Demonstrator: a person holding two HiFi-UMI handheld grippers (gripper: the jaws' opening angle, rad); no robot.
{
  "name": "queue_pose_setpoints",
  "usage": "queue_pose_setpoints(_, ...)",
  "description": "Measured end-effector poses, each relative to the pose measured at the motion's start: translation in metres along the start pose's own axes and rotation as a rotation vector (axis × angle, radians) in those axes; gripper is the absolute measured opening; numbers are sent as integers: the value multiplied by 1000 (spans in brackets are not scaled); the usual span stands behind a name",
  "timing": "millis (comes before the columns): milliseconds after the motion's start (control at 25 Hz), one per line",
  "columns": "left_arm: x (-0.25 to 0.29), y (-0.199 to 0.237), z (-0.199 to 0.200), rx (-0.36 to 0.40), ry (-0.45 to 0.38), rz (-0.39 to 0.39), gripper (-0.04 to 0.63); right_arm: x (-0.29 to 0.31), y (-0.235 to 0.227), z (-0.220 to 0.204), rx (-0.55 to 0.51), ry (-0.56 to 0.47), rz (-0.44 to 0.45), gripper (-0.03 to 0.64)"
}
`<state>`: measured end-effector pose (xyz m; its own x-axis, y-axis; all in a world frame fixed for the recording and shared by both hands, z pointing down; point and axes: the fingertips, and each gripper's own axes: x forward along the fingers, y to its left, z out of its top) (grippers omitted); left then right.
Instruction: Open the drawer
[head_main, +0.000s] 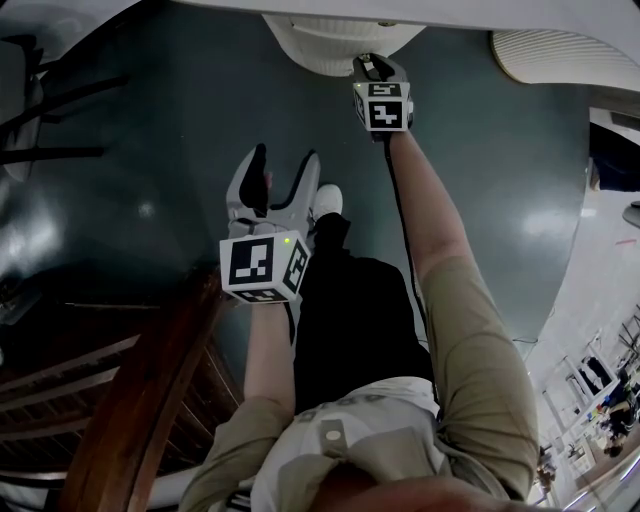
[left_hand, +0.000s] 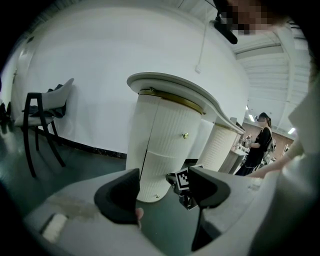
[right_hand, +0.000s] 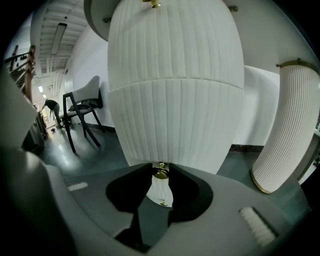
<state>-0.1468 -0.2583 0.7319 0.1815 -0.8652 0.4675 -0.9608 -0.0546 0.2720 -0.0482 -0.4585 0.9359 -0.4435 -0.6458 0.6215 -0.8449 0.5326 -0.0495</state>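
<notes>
The grasp is in hand: the right gripper has its fingers closed on the brass knob of the lower drawer in the far white pedestal. The left gripper hangs nearer, to the left, fingers apart and empty. Next, I judge, comes a straight pull toward the person without slipping off the small knob.

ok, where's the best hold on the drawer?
The brass knob: the front is curved and ribbed, with nothing else to grab. Come straight at it, a jaw on each side, as the right gripper sits now.
</notes>
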Motion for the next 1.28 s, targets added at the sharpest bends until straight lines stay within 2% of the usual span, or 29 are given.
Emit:
queue_pose_setpoints(640,6,4,4,11,7,18,318,-4,5,-5,-7,-6,-12,104)
queue_pose_setpoints(1080,-6,-2,7,19,-6,33,318,-29,7,-31,-14,8,-5,106)
queue_pose_setpoints(1280,-14,-7,2,-5,-6,36,318,-39,10,-38,-8,15,-4,106)
